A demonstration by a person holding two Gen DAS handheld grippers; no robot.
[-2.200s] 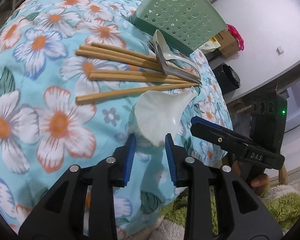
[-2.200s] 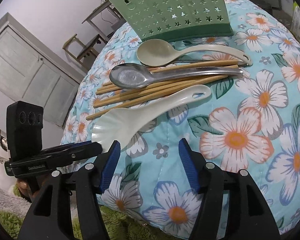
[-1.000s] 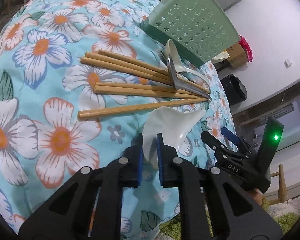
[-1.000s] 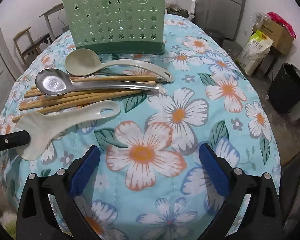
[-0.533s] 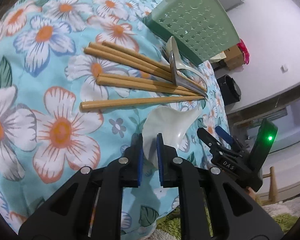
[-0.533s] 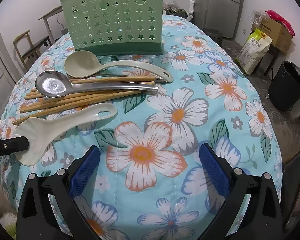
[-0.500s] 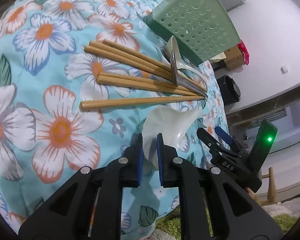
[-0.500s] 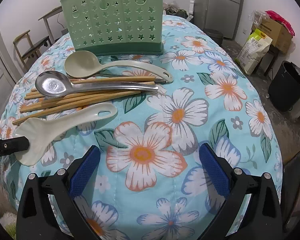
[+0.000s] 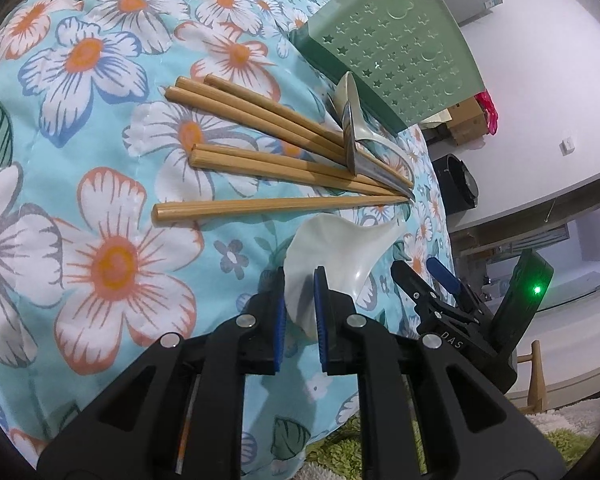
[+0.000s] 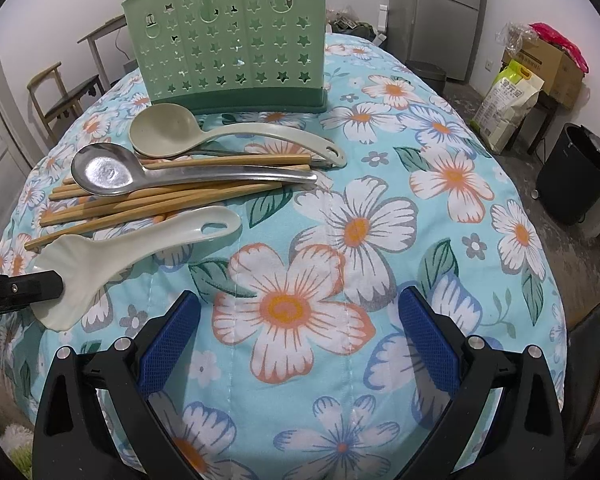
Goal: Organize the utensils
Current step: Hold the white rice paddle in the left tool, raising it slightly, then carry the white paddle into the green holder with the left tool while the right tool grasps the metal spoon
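A white rice paddle (image 9: 340,248) (image 10: 140,244) lies at the left edge of the flowered table, and my left gripper (image 9: 300,308) (image 10: 20,288) is shut on its broad blade. Its handle rests on the cloth. Beyond it lie several wooden chopsticks (image 9: 260,156) (image 10: 160,200), with a metal spoon (image 10: 104,170) across them and a beige ladle (image 10: 164,134) behind. The green star-punched utensil holder (image 10: 228,40) (image 9: 392,52) stands upright at the back. My right gripper (image 10: 300,340) (image 9: 428,280) hangs open over bare cloth at the near edge, holding nothing.
The round table's cloth (image 10: 440,208) curves down at every edge. On the floor to the right are a black bin (image 10: 576,176), a rice bag (image 10: 508,108) and a cardboard box. A wooden chair (image 10: 60,96) stands at the back left, and a green rug (image 9: 340,452) lies below.
My left gripper, open around the paddle blade at first, closed on it and has held it since with a slight roll. The right gripper swung to face the holder, then stayed still.
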